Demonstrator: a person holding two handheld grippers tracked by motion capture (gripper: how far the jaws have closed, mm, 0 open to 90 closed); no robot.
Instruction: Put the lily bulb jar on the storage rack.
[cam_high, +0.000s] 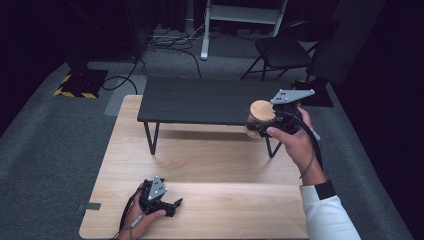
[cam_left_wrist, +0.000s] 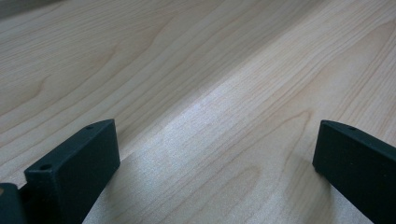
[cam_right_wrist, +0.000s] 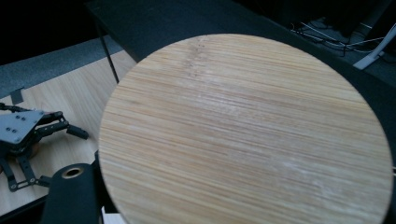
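The left gripper (cam_high: 161, 199) rests on the light wooden tabletop (cam_high: 210, 170) well in front of the black shelf (cam_high: 200, 100), fingers (cam_left_wrist: 74, 163) spread apart and holding nothing, probably parked out of the way. At the shelf's right front corner the right gripper (cam_high: 270, 122) has its fingers clenched on a jar with a bamboo lid (cam_right_wrist: 243, 135), held upright about level with the shelf top, likely to set it there

Lighting: bright on the work surface, dark surroundings.
Overhead light falls on the wooden table (cam_high: 200, 170); the black shelf (cam_high: 200, 100) casts a soft shadow beneath it. The left gripper view shows a pale sheen on the wood grain. The bamboo lid (cam_right_wrist: 243, 135) is sharp; background dim.
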